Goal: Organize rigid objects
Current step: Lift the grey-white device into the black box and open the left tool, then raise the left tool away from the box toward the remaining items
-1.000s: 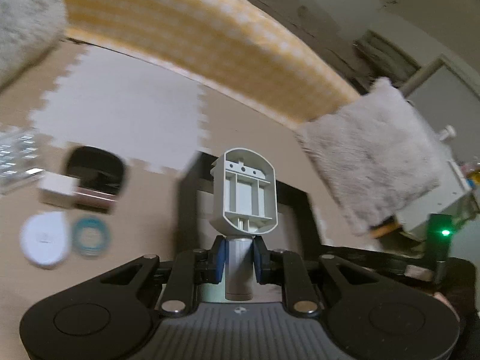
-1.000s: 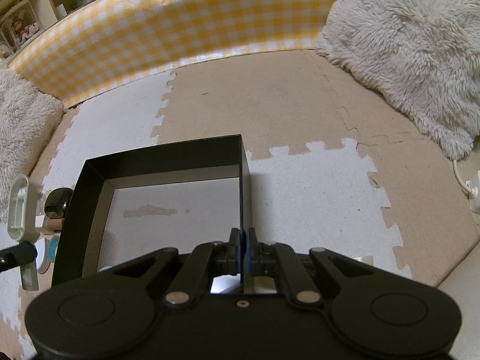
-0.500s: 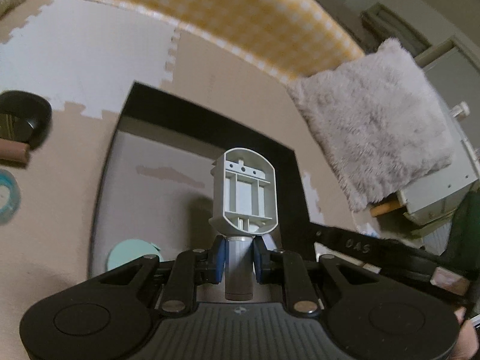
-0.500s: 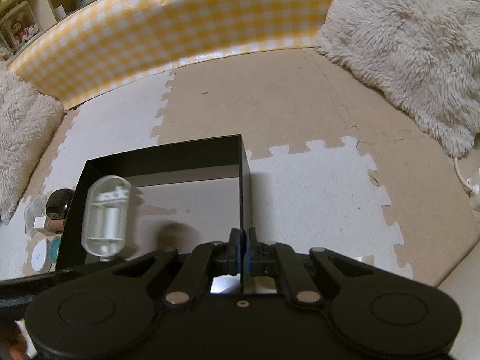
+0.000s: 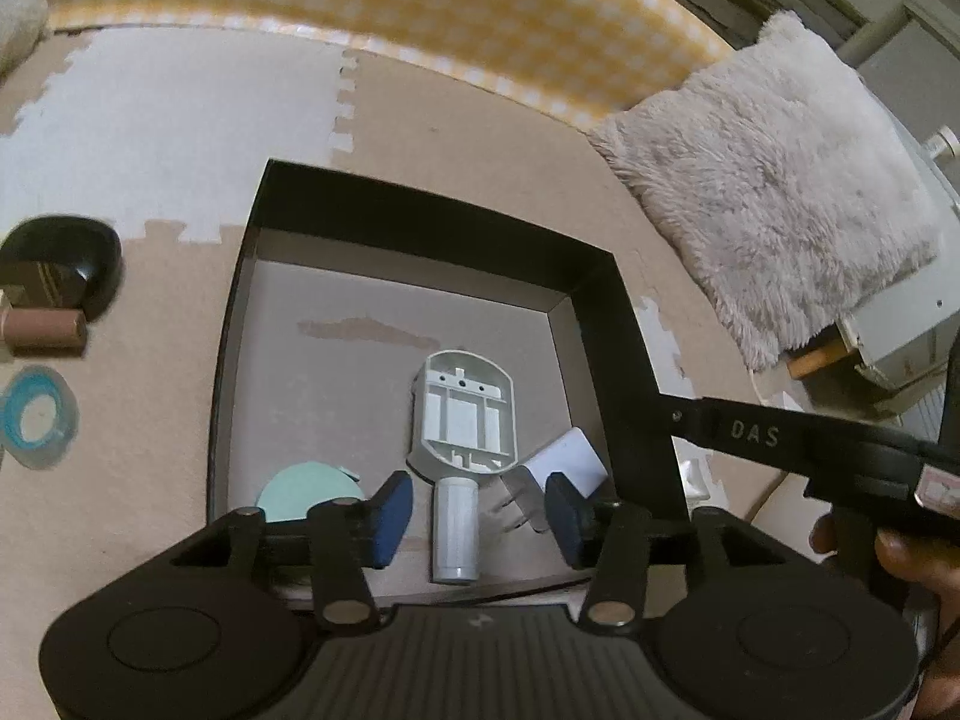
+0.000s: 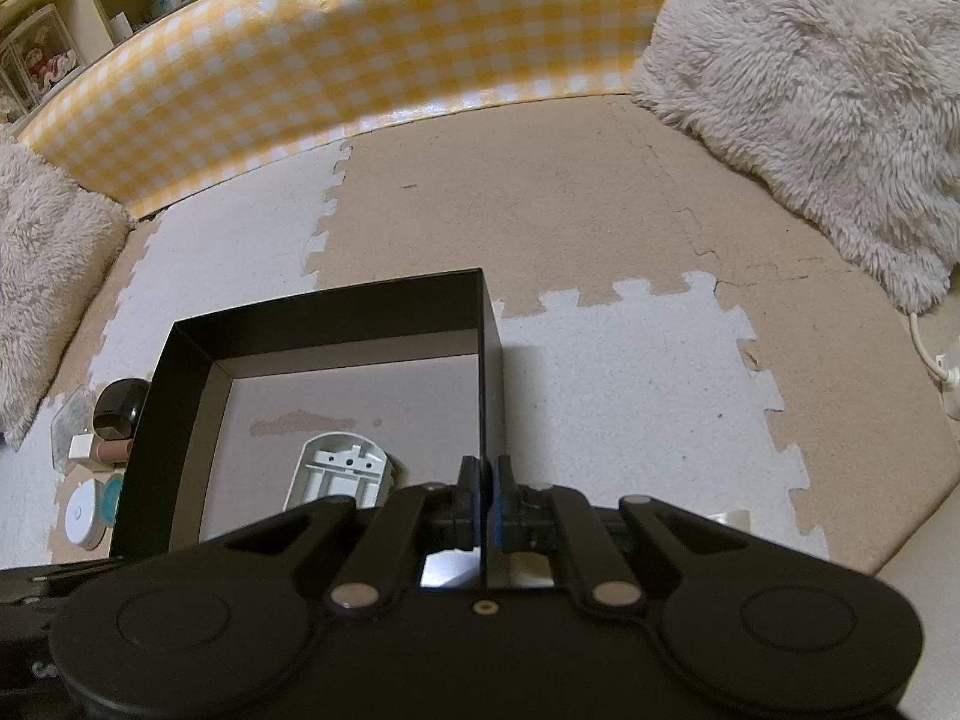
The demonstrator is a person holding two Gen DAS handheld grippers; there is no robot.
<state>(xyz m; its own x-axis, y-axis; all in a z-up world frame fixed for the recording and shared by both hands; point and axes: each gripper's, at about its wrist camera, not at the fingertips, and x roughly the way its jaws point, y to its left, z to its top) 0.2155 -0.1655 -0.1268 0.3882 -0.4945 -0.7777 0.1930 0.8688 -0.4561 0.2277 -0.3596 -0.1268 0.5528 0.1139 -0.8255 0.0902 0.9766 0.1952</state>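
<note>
One pale grey plastic part [image 5: 465, 420], an oval ribbed housing on a round stem, is lying flat on the grey cardboard floor of the black box [image 5: 420, 198], its stem pointing toward the left tool [image 5: 474, 516]. That tool's jaws have just been opening; its blue pads [image 5: 390, 516] are standing apart on either side of the stem without pressing on it. Just beside the part, a white plug adapter [image 5: 567, 459] with metal prongs is resting toward the box's right wall, and a mint-green disc [image 5: 306, 489] is lying near the front-left corner. The right tool [image 6: 483, 507] is pinching the box's thin right wall, its jaws closed narrowly on that edge, and a hand [image 5: 900, 546] is gripping its handle at the right of the left wrist view. Both tools are angling steeply downward.

Outside the box on the left, a glossy black rounded case [image 5: 60, 258], a small pinkish-brown cylinder [image 5: 45, 330], a blue tape ring [image 5: 36, 414] and a white round puck [image 6: 84, 516] are sitting on the floor. The floor is covered in interlocking foam mats [image 6: 600, 210], tan and white with jigsaw edges. A yellow-and-white gingham padded barrier [image 6: 360, 48] is curving behind, and shaggy cream cushions [image 6: 810, 90] are lying at both sides, well apart from the box.
</note>
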